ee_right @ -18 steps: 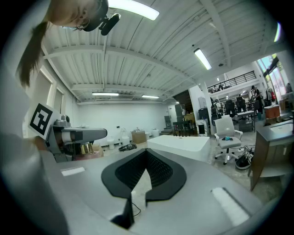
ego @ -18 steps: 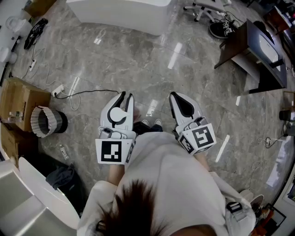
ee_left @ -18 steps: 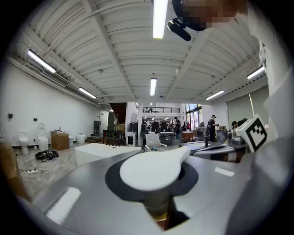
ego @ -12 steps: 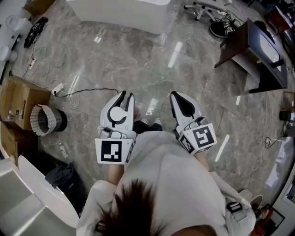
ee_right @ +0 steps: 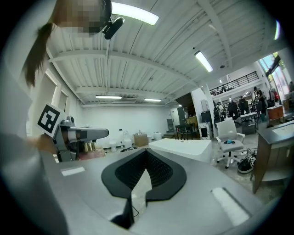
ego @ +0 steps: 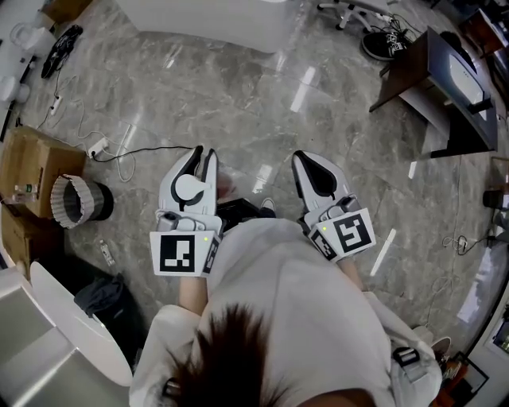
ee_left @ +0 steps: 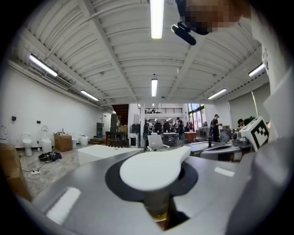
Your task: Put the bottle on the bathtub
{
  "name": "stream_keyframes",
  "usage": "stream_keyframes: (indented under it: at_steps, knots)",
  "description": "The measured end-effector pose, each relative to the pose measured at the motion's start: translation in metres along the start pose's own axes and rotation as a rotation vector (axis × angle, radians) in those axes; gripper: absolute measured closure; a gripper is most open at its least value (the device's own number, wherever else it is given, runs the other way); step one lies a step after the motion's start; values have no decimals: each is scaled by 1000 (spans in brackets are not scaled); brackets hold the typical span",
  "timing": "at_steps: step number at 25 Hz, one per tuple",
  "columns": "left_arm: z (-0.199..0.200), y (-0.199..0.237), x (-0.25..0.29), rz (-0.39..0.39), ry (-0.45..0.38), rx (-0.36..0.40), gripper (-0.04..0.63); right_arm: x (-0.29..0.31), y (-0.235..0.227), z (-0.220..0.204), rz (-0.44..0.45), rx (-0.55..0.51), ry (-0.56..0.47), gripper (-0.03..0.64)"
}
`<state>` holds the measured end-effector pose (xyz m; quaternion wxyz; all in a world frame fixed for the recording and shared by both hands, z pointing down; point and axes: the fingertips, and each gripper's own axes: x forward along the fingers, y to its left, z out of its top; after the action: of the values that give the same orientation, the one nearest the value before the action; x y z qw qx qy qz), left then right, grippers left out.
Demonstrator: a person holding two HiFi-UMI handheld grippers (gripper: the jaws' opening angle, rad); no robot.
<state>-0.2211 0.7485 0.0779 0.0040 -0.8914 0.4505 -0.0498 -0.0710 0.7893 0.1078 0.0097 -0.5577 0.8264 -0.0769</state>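
- Left gripper point(ego: 204, 153): held level in front of the torso, on the left in the head view. Jaws nearly together, clenched on the bottle point(ee_left: 154, 169).
- Bottle: lodged between the left jaws, with a broad white top uppermost and an amber body just below it. Lower part hidden by the jaws. Carried above the floor point(ego: 262, 103), well apart from the bathtub point(ego: 215, 17).
- Right gripper point(ego: 301, 162): level, beside the left one and not touching it. Black ribbed pads point(ee_right: 158, 172) meeting at the tips, gripping nothing.
- Left marker cube point(ego: 181, 253) and right marker cube point(ego: 346, 236): black-and-white squares, one at the rear of each gripper.
- Bathtub: white, standing on the floor at the top edge of the head view, ahead of both grippers. Also visible past the jaws in both gripper views.
- Floor: grey, marble-patterned and glossy, streaked with reflections of the ceiling lights.
- Cardboard box point(ego: 32, 163): brown, at the left edge of the head view.
- Bin point(ego: 79, 203): round and dark with a pleated pale liner, just beside the box.
- Power strip point(ego: 97, 147): white, on the floor near the box, with a black cable point(ego: 143, 153) trailing from it.
- Desk point(ego: 441, 79): dark, at upper right, with black shoes point(ego: 382, 46) on the floor near it.
- Office chair point(ee_right: 228, 133): white, to the right of the bathtub in the right gripper view.
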Motion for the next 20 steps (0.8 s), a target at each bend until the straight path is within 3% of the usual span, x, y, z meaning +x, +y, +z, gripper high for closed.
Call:
stream_keyframes:
  at_steps: [10, 20]
  knots:
    - [1, 10, -1, 53, 2, 11, 480, -20, -25, -15, -32, 18, 30, 620]
    - [-4, 32, 29, 52, 28, -17, 480, 14, -41, -21, -34, 32, 89, 620]
